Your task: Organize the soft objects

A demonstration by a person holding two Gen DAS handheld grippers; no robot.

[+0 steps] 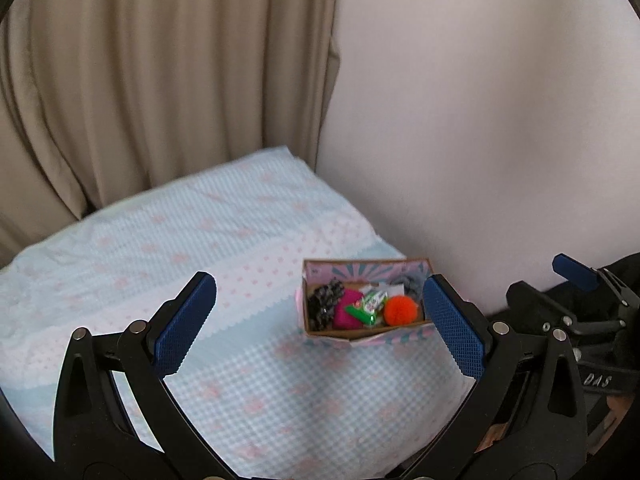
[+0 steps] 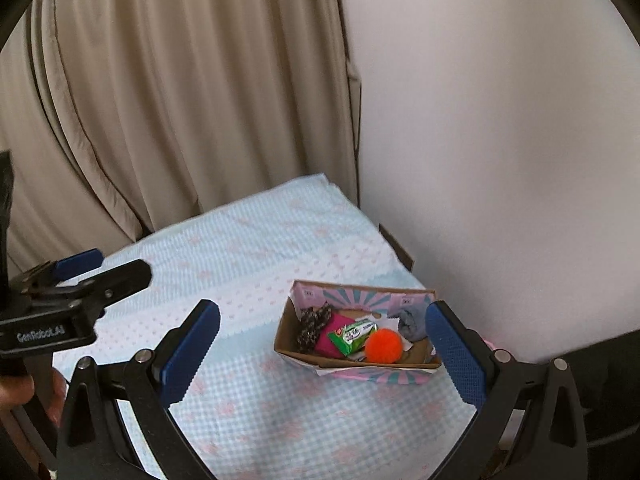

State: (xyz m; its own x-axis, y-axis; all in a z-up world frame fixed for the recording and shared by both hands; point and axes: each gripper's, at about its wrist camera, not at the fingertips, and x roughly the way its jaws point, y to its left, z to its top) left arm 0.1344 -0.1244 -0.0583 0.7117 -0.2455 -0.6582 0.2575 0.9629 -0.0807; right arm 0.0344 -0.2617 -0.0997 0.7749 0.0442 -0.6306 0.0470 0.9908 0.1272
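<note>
The curtain (image 1: pixel 160 80) hangs at the far left, behind the bed (image 1: pixel 200 240). The bed carries a blue-and-pink checked cover, a soft, yielding base for anything placed on it.

The left claw (image 1: pixel 320 332) is raised above the near part of the bed. Its jaws stand wide apart and hold nothing. In the right wrist view it projects in from the left edge, well apart from the box (image 2: pixel 360 368).

The box sits right of centre on the bed, near the wall (image 1: pixel 480 120). It is an open cardboard tray; its low walls keep loose soft items grouped and prevent rolling on the cover. Contents, left to right:
- scrunchie (image 2: pixel 310 330), dark and patterned, against the left wall;
- a magenta item (image 2: pixel 330 344), partly covered;
- packet (image 2: pixel 354 334), green, lying across the magenta item;
- pompom (image 2: pixel 383 345), orange, just beside the packet;
- a grey item (image 2: pixel 408 320), at the far right corner, unclear in detail.

No soft item is visible on the bed outside the box. Judgement: collection appears complete or nearly so.

The right claw (image 2: pixel 324 358) is also raised, with the box between its fingers as framed but not in contact. Its jaws are fully spread and empty, which suits either a release just completed or a fresh approach; which one cannot be determined.
</note>
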